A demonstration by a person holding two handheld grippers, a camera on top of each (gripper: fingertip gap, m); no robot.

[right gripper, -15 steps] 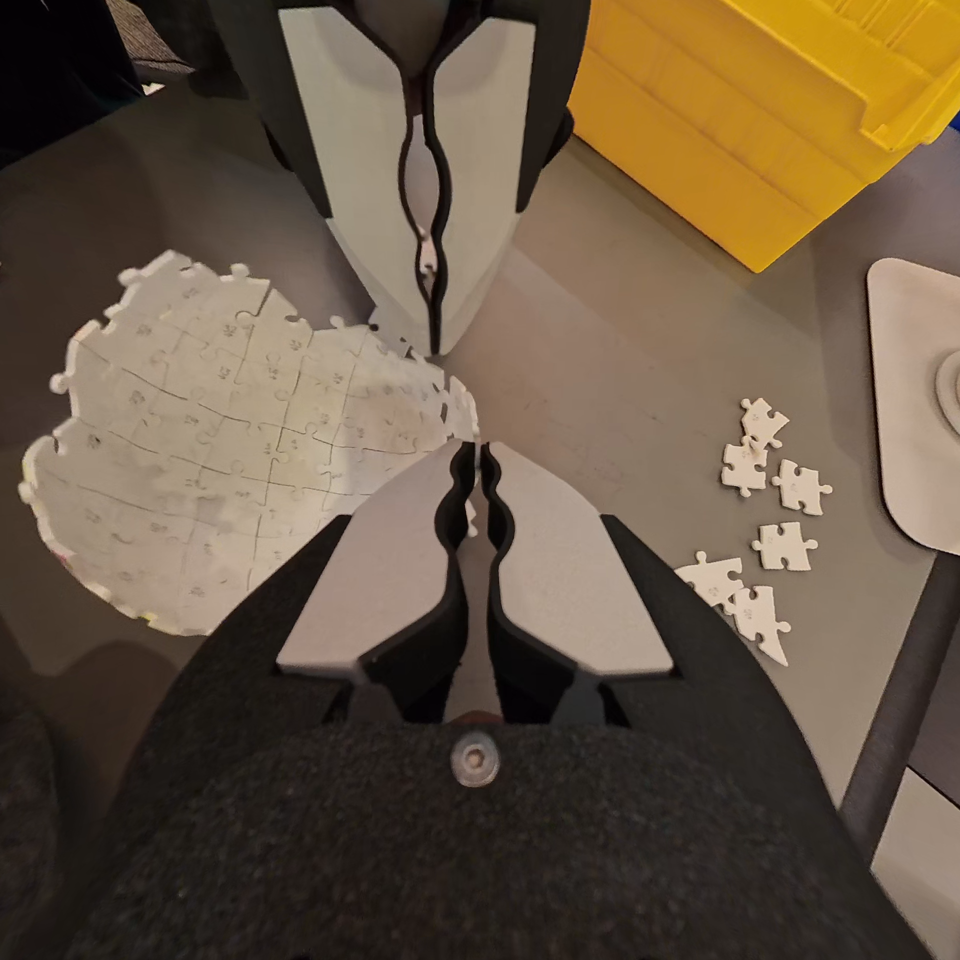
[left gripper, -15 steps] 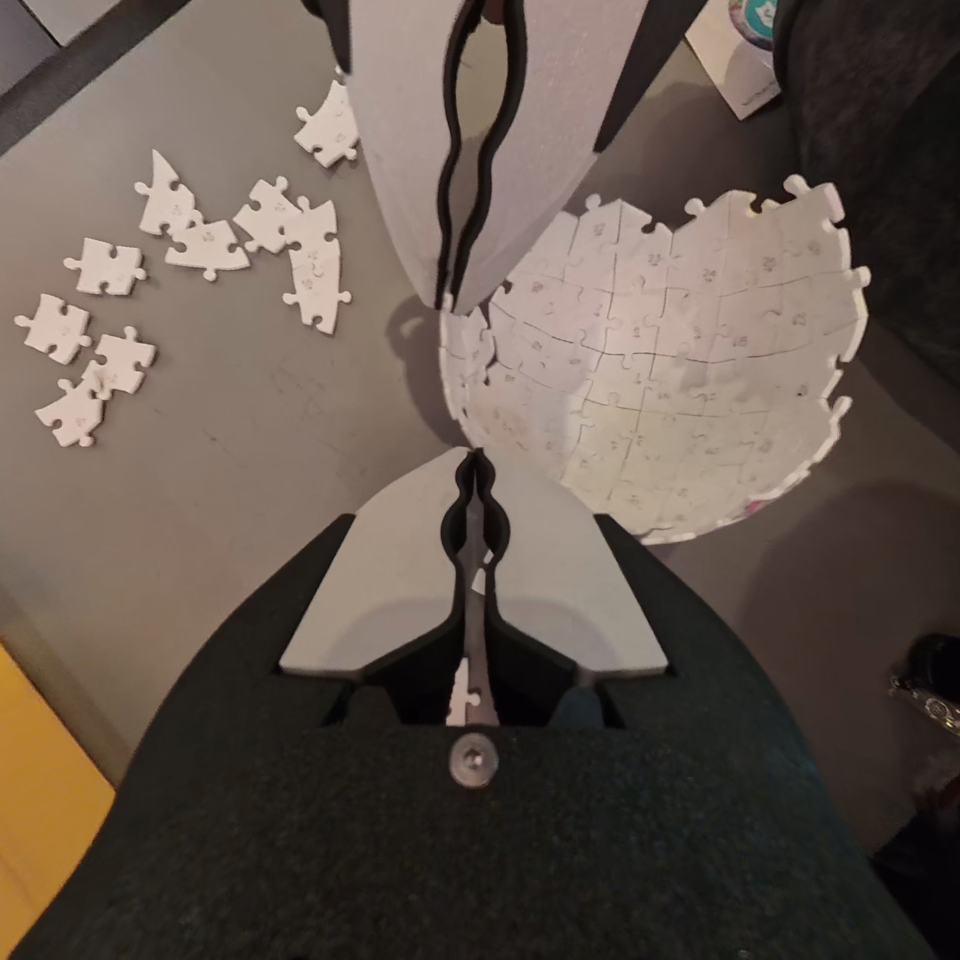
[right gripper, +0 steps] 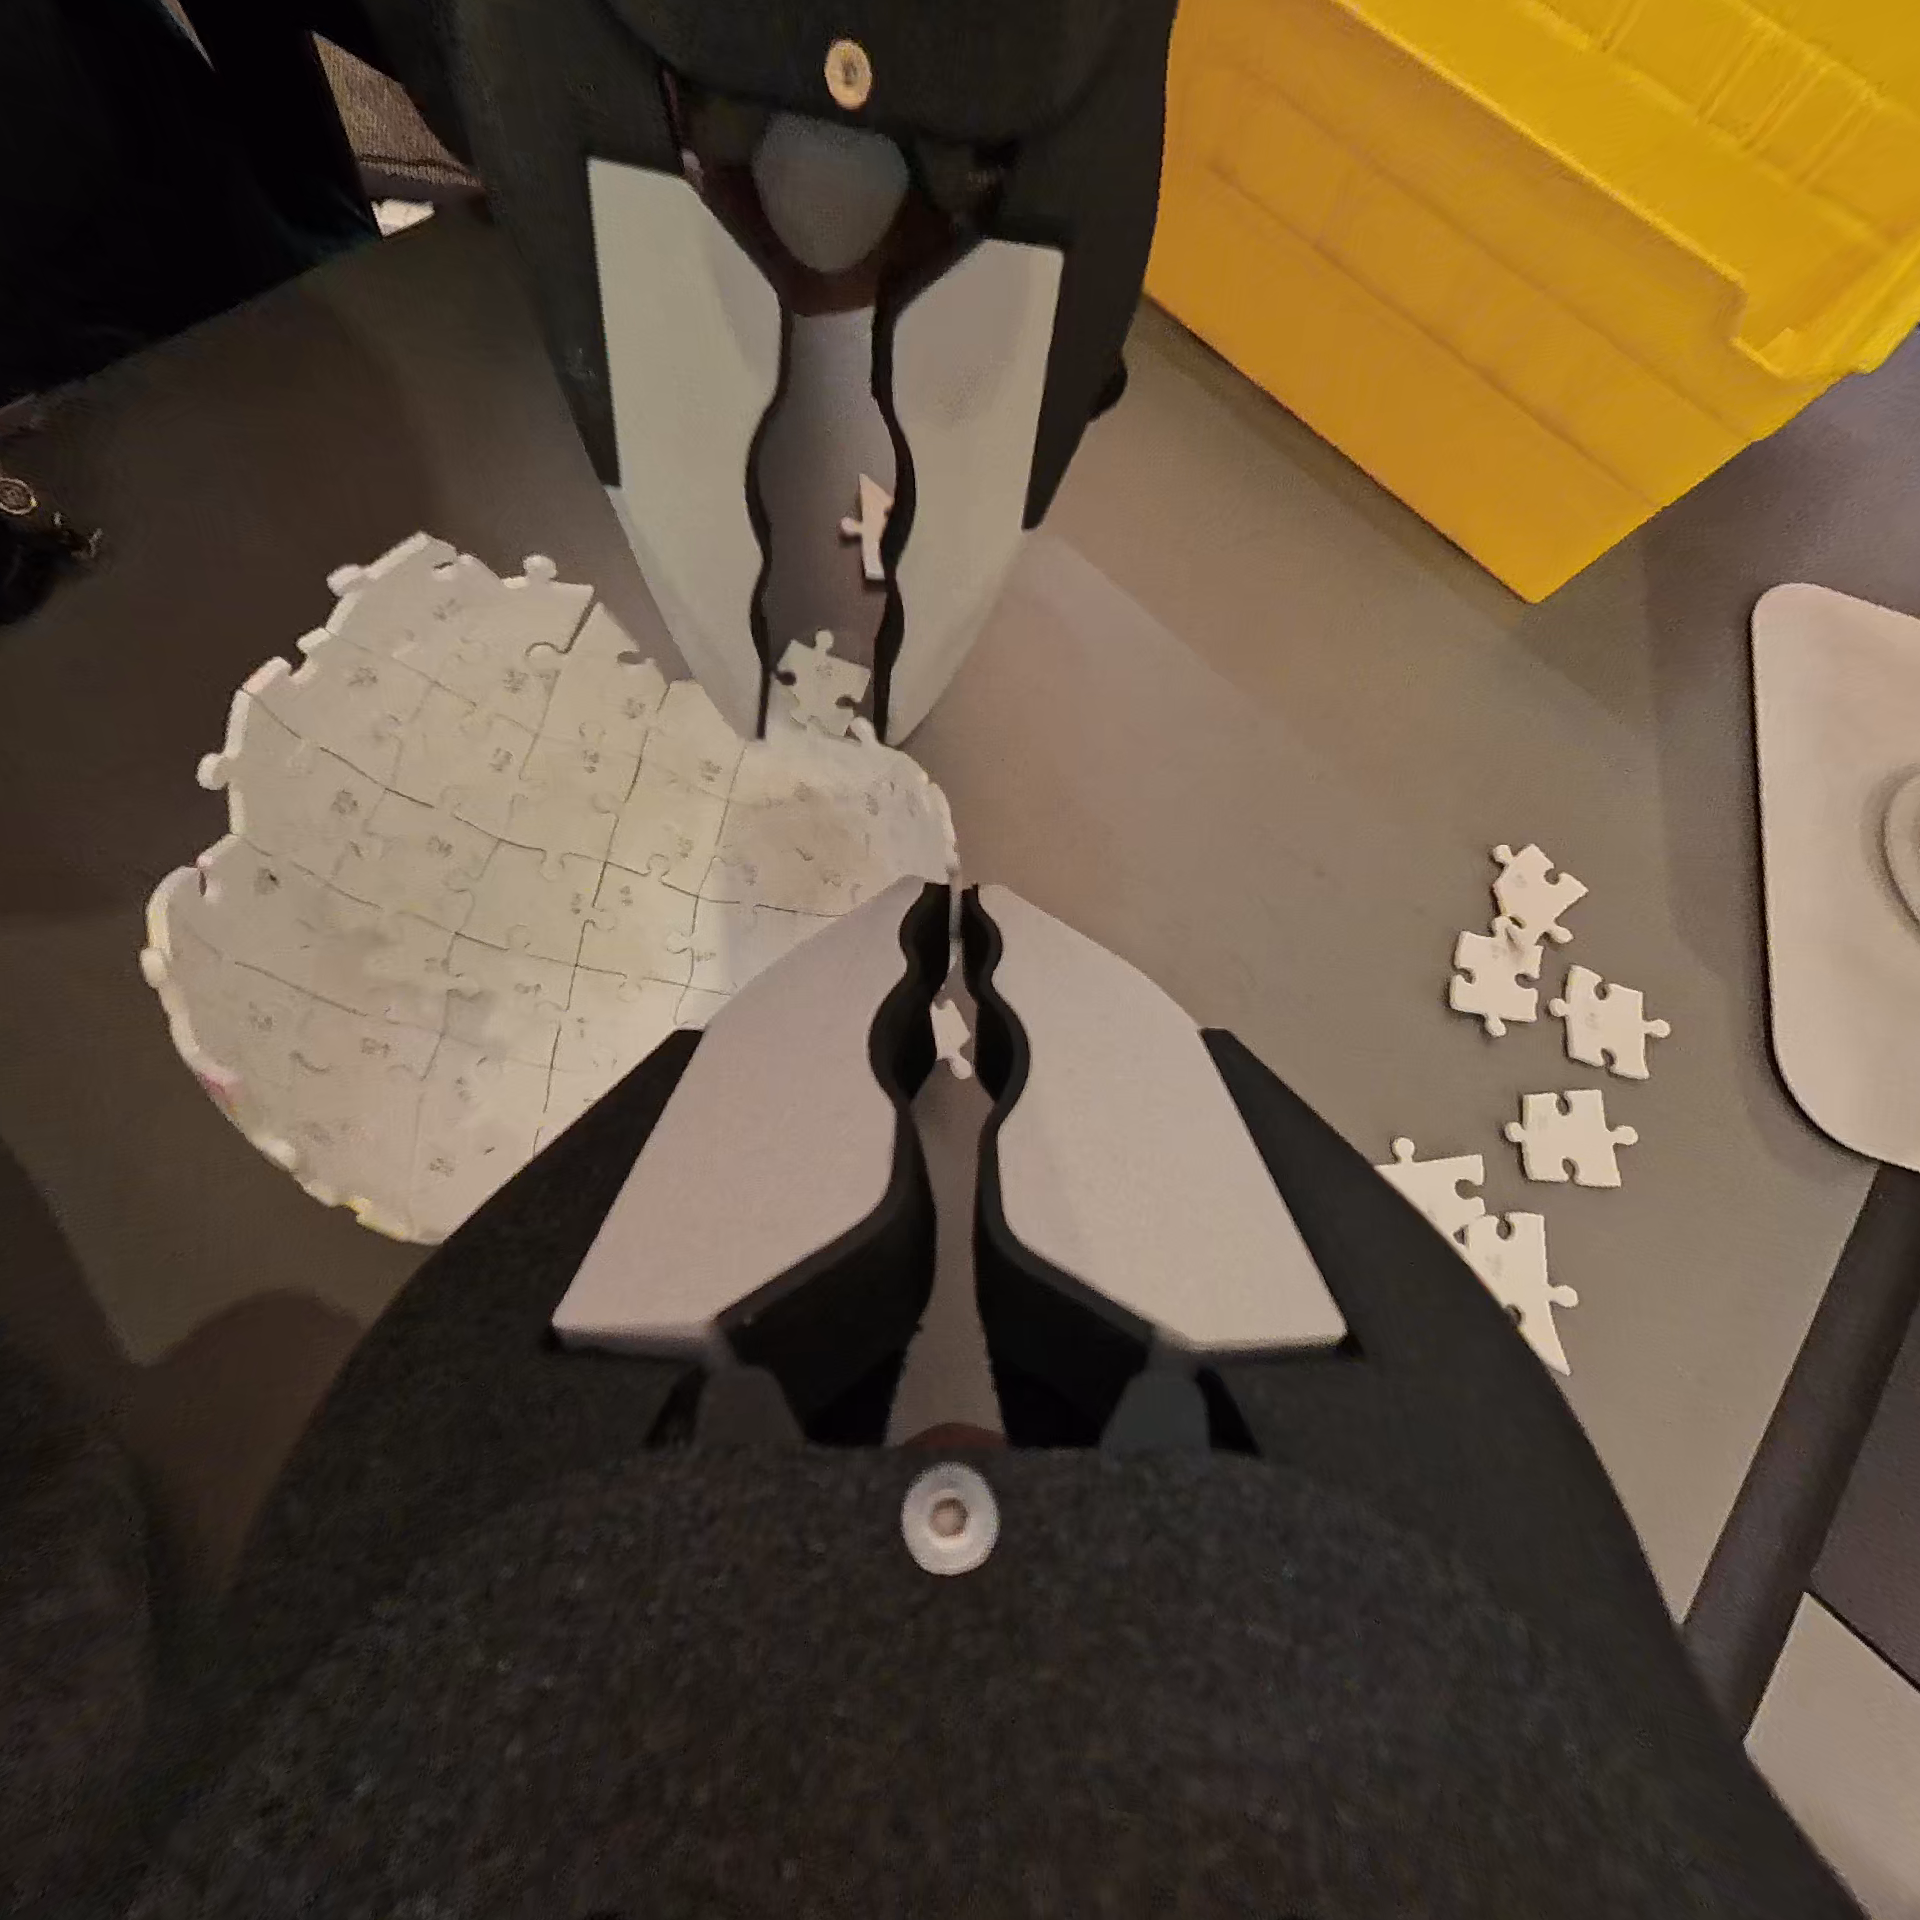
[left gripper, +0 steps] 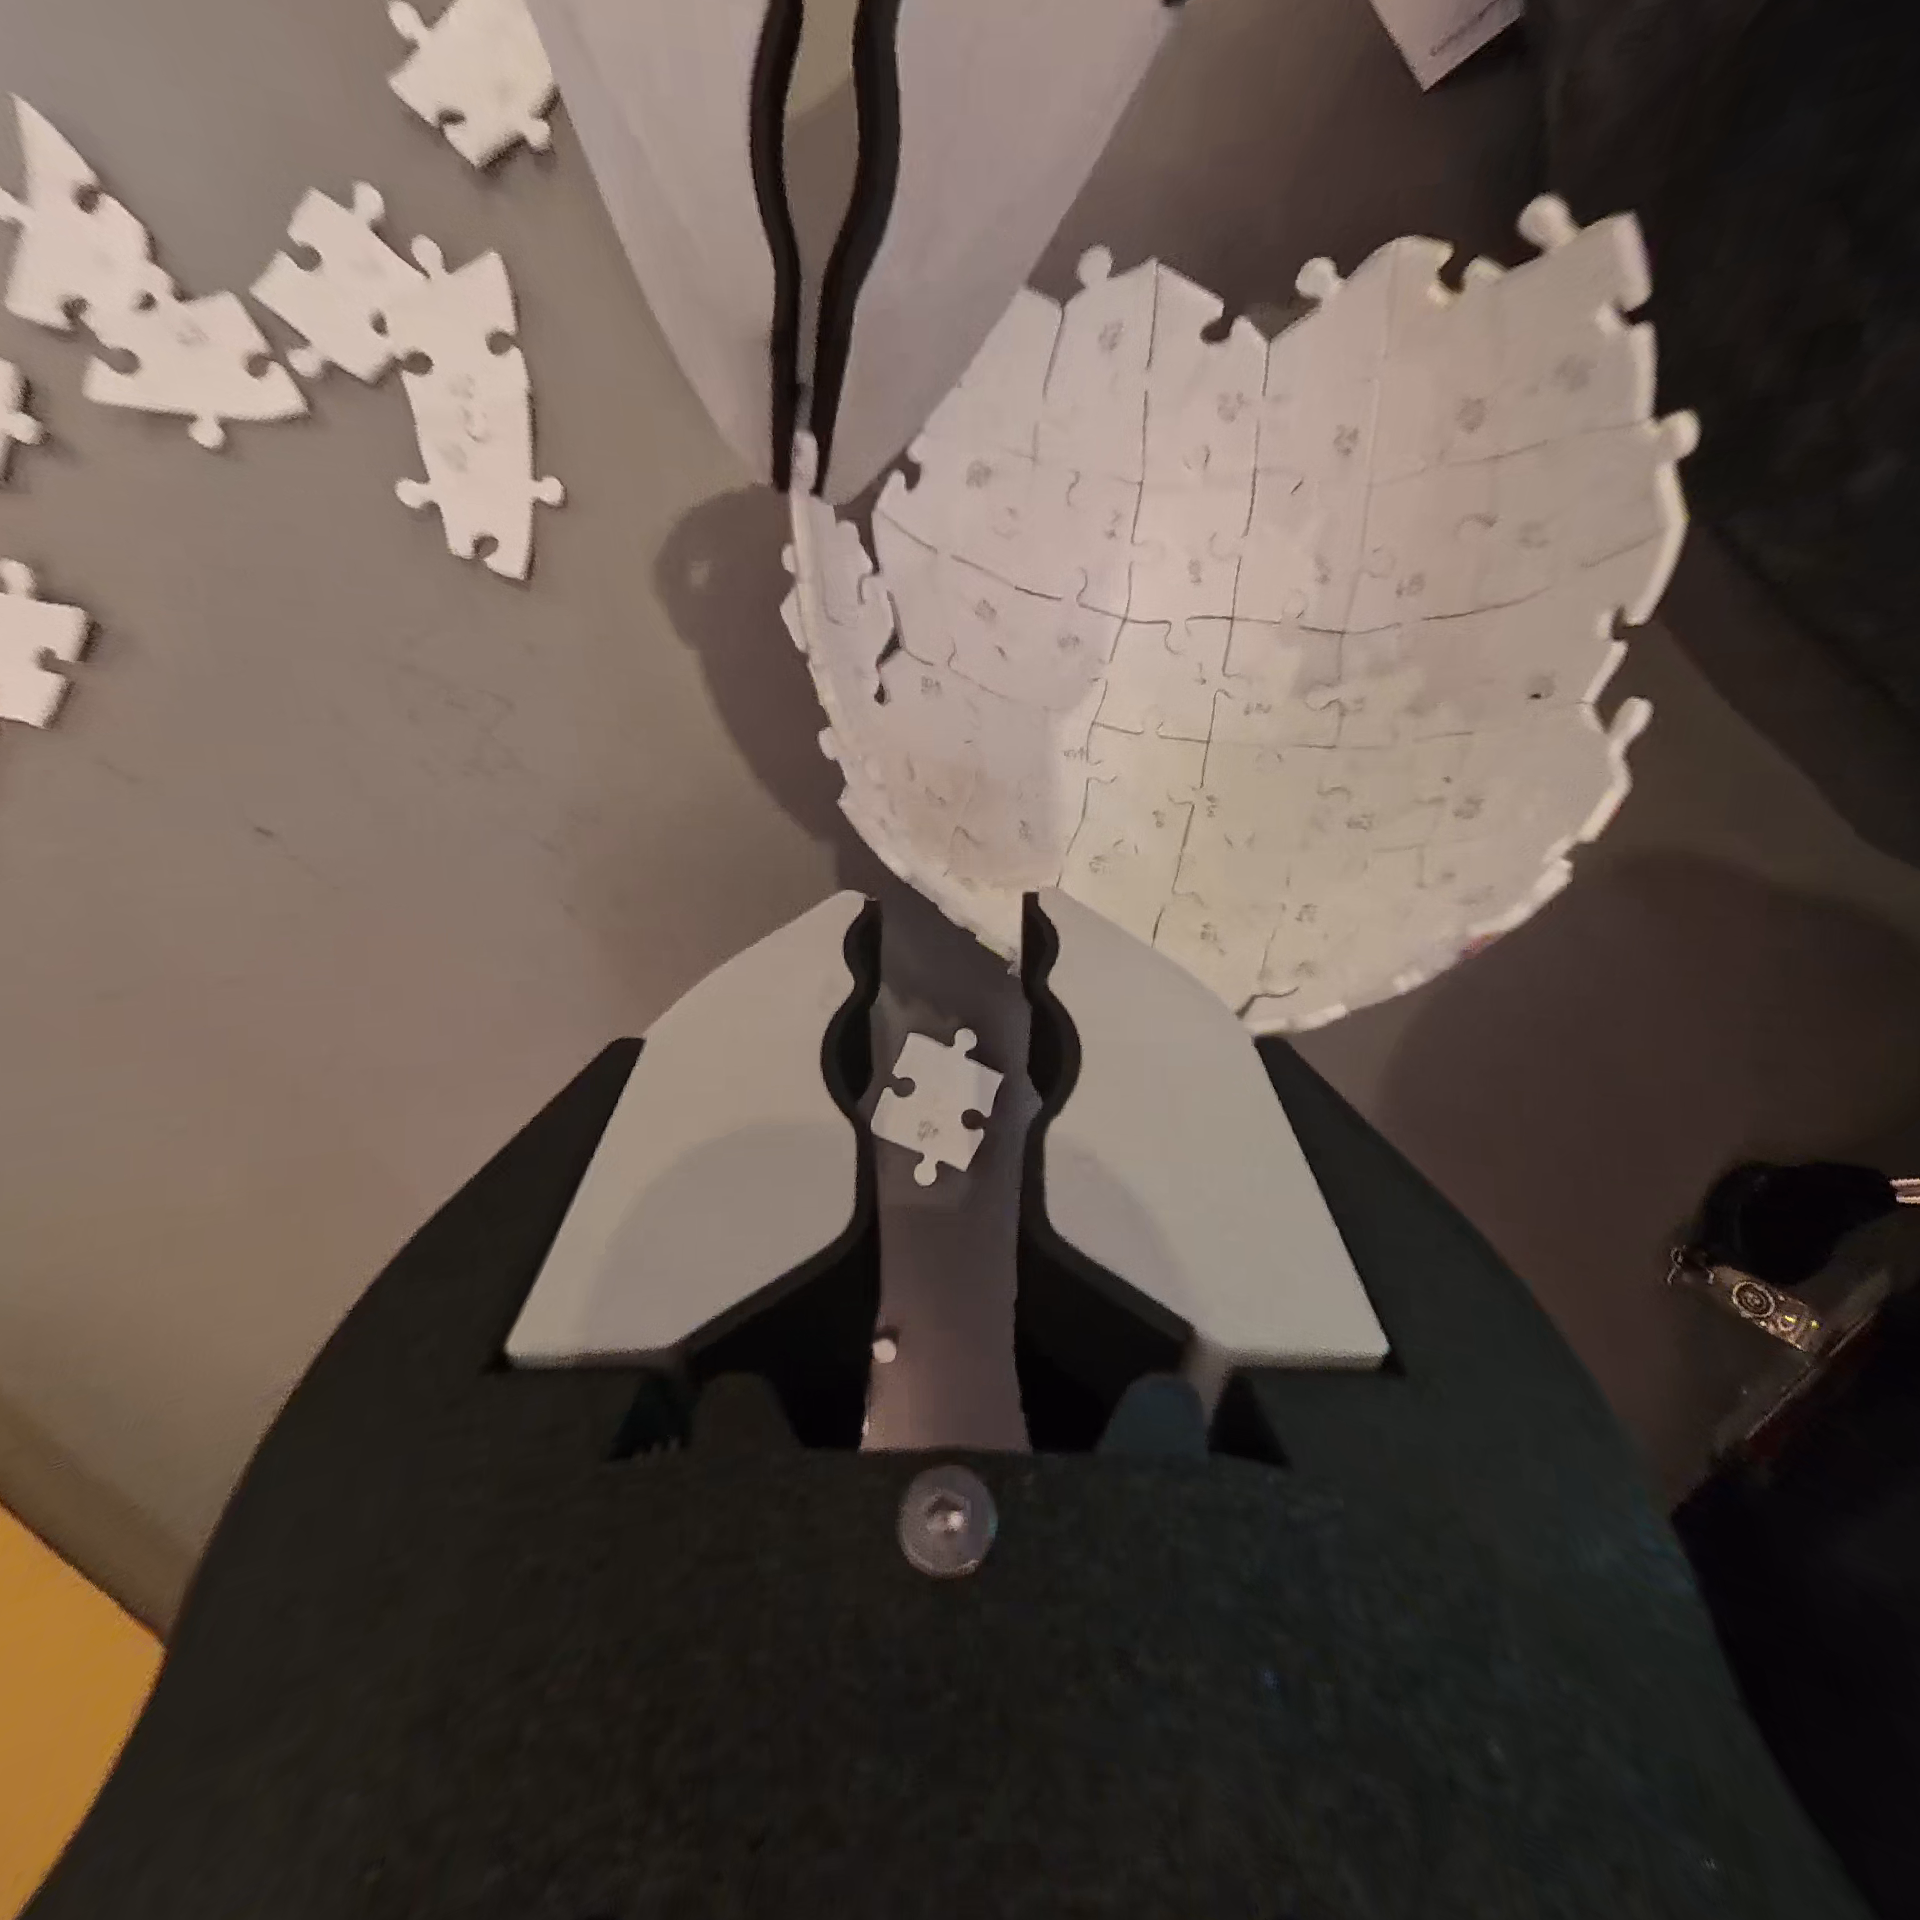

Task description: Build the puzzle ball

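The half-built puzzle ball (left gripper: 1247,644) sits on the grey desk (left gripper: 416,779) like a white bowl with bumpy edges.

The left gripper (left gripper: 945,914) has its fingers apart with a fair gap between them. A small white puzzle piece (left gripper: 935,1107) shows in that gap, loose and not squeezed. I cannot tell if it lies on the desk or is in the air. The tips of this gripper are just beside the near edge of the ball.

The right gripper (right gripper: 954,894) is almost closed. It pinches the rim of the ball (right gripper: 499,862) between its tips, on the side across from the left gripper (right gripper: 826,717).

More loose pieces (left gripper: 332,312) lie in a little group on the desk, well apart from the ball. A yellow bin (right gripper: 1507,260) stands at the back of the desk.
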